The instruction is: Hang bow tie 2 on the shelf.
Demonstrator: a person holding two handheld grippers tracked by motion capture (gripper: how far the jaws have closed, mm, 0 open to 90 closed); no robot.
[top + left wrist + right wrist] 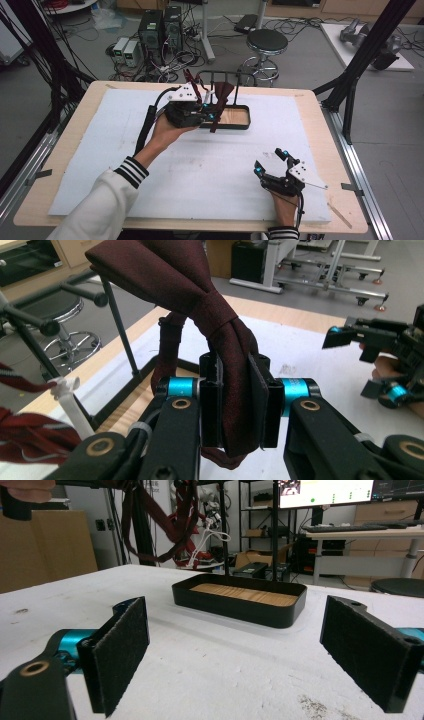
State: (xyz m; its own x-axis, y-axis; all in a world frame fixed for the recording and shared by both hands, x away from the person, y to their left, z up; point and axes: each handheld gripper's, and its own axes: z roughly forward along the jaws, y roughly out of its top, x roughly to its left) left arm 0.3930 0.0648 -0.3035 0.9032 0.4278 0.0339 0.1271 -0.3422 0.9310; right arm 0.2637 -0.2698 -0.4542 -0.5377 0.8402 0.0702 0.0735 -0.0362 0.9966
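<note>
From the high view the left gripper [207, 112] is raised over the far middle of the white foam mat [100, 165], just in front of a black rack [227, 117] with a wooden floor and upright rods, and a dark maroon tie [220, 102] hangs at its tips. The left gripper view settles what that overhead picture leaves small: the left gripper [240, 405] has its two black pads clenched on the tie [220, 330], squeezing the fabric flat between them just below a wrapped band, with the wider folded part rising up and to the left toward a rack bar and a short end sticking out under the pads. The tie's long axis therefore runs roughly upright through the grip, leaning toward the rack. A striped red tie [25, 435] lies at the lower left of that view. The right gripper [272, 162] rests low on the mat near the person's side, well apart from the rack; the right gripper view shows the right gripper [235, 655] released, pads standing wide with bare mat between them, facing the rack's tray [240, 602].
</note>
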